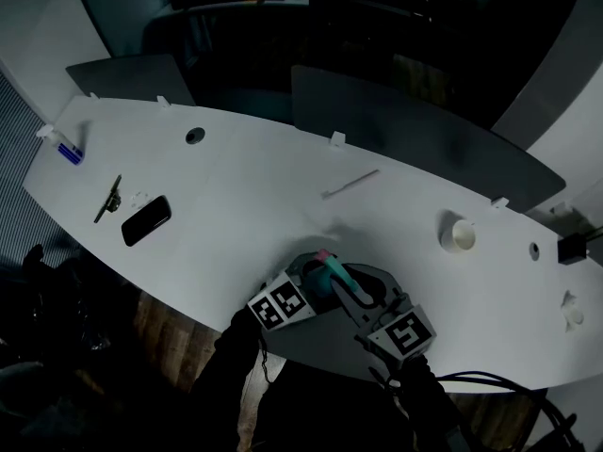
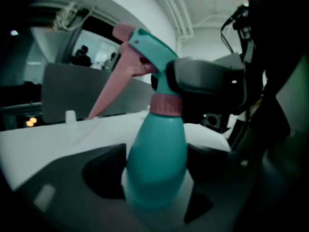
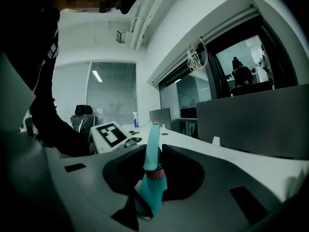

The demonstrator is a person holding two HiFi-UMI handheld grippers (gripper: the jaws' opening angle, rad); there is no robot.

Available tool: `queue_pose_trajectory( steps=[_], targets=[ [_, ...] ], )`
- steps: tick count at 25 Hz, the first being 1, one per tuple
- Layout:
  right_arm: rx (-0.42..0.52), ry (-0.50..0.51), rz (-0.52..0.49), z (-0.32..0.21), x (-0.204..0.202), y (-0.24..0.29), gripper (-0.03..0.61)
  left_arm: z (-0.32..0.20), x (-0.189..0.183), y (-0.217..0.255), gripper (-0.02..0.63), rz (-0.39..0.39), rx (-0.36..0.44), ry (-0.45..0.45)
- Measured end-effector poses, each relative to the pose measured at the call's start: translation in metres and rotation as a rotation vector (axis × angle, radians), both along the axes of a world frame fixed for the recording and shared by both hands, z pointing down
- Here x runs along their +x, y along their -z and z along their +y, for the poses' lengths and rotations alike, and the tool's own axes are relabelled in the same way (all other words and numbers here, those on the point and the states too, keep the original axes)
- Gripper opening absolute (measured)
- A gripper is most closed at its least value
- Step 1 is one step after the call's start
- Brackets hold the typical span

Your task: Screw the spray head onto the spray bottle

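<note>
The spray bottle (image 2: 157, 163), teal in colour, is at the near edge of the white table (image 1: 245, 177), between the two grippers and close in front of the person. On its neck sits a pink collar (image 2: 166, 105), and above it the spray head (image 2: 145, 57), teal with a pink trigger and nozzle that point to the left in the left gripper view. The left gripper (image 1: 311, 288) has its jaws wide apart and closed on the round body of the bottle, one jaw against each side. The right gripper (image 1: 356, 290) comes from the other side and clamps the back of the spray head with its jaws much narrower. Whether the bottom of the bottle rests on the table, I cannot tell. Farther on the table, well apart from the bottle, lie a black phone (image 1: 146, 220) and a thin dark tool (image 1: 109, 199) at the left, a thin white stick (image 1: 350, 184) in the middle and a white roll (image 1: 458, 235) at the right. Grey partition screens (image 1: 396, 130) stand behind the table.
</note>
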State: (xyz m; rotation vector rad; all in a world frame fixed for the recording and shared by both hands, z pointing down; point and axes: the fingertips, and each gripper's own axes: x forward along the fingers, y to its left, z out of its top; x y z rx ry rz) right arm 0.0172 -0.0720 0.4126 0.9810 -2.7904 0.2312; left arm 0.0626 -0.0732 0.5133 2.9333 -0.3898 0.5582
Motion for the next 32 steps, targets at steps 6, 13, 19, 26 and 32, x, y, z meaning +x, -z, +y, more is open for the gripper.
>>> queue_pose_trajectory(
  steps=[6, 13, 19, 26, 32],
  targets=[
    [-0.002, -0.014, -0.026, -0.002, -0.001, 0.0, 0.094, -0.001, 0.0, 0.007, 0.373, -0.012, -0.049, -0.05],
    [0.039, -0.033, 0.009, 0.0, -0.007, -0.001, 0.094, -0.019, -0.028, 0.014, 0.371, 0.11, 0.084, 0.851],
    [0.01, 0.002, 0.018, 0.001, -0.009, -0.003, 0.094, -0.018, -0.025, 0.019, 0.455, 0.109, 0.147, 0.562],
    [-0.022, 0.061, 0.018, -0.001, -0.011, -0.002, 0.094, -0.003, -0.001, -0.002, 0.382, -0.078, -0.015, 0.001],
    [0.017, -0.004, 0.002, 0.001, -0.008, -0.001, 0.094, -0.021, -0.019, 0.009, 0.38, 0.042, 0.082, 0.657]
  ],
)
